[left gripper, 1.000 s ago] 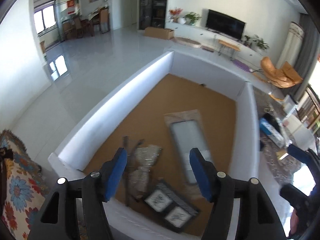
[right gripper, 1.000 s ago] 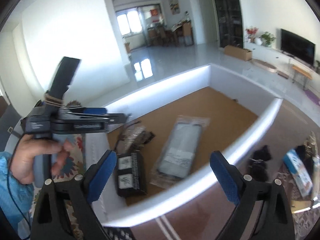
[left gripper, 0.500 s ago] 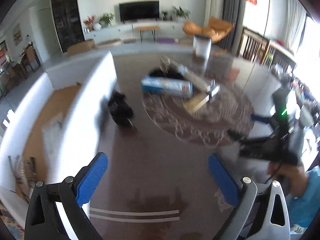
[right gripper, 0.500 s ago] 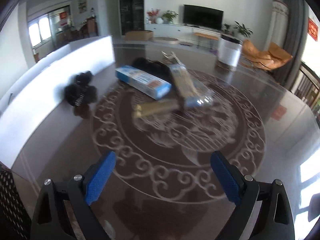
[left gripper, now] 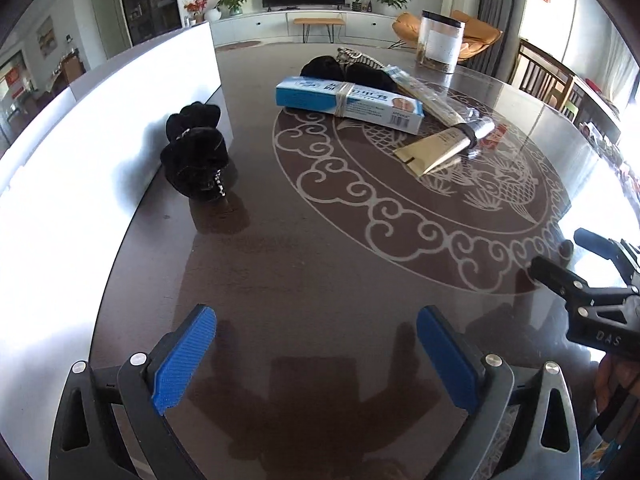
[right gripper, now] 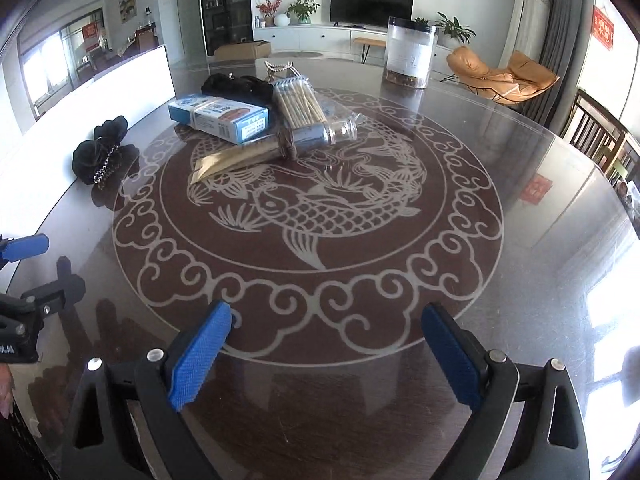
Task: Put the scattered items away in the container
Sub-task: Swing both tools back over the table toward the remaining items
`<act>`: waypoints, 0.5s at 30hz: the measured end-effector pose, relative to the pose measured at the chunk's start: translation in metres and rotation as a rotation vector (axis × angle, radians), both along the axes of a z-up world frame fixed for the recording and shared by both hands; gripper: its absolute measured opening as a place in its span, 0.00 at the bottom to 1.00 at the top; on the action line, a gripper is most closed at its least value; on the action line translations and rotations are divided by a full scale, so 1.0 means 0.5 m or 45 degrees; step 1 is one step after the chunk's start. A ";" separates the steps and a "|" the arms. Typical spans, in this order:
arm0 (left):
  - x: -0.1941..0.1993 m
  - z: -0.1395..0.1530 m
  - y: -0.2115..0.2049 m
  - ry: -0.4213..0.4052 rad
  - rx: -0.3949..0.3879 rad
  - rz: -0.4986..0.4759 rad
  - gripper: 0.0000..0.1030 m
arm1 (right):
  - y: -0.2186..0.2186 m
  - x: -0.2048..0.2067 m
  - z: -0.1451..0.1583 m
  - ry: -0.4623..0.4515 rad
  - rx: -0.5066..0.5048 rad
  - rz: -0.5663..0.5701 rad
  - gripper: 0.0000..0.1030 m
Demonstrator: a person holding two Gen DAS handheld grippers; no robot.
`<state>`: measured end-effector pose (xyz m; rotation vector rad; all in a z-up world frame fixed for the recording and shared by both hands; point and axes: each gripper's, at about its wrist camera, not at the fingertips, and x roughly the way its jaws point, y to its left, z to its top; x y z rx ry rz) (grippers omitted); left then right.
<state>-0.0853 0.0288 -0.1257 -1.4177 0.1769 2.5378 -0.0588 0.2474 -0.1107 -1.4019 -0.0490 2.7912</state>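
A white container stands along the left of the round dark table. Black scrunchies lie against its wall. Farther off lies a pile: a blue and white box, a gold tube, a clear bag of sticks and a black fabric item. My left gripper is open over bare table, well short of the items. My right gripper is open too, with nothing between its fingers.
A clear jar with a black lid stands at the table's far side. The glass top has a pale fish pattern. The other hand-held gripper shows at the right edge of the left wrist view. Chairs stand to the right.
Both grippers swung away from above the container's inside to the table top and sank lower. The left gripper's jaws stand wider than one second ago. The items lie where they were.
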 end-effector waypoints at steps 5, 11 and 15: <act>-0.019 -0.008 -0.006 0.009 -0.011 0.038 0.99 | 0.012 -0.003 -0.006 -0.021 -0.032 -0.031 1.00; -0.018 -0.012 -0.008 0.059 0.010 0.045 1.00 | 0.013 -0.003 -0.005 -0.022 -0.032 -0.033 1.00; -0.019 -0.012 -0.010 0.068 0.016 0.042 1.00 | 0.013 -0.003 -0.005 -0.022 -0.032 -0.032 1.00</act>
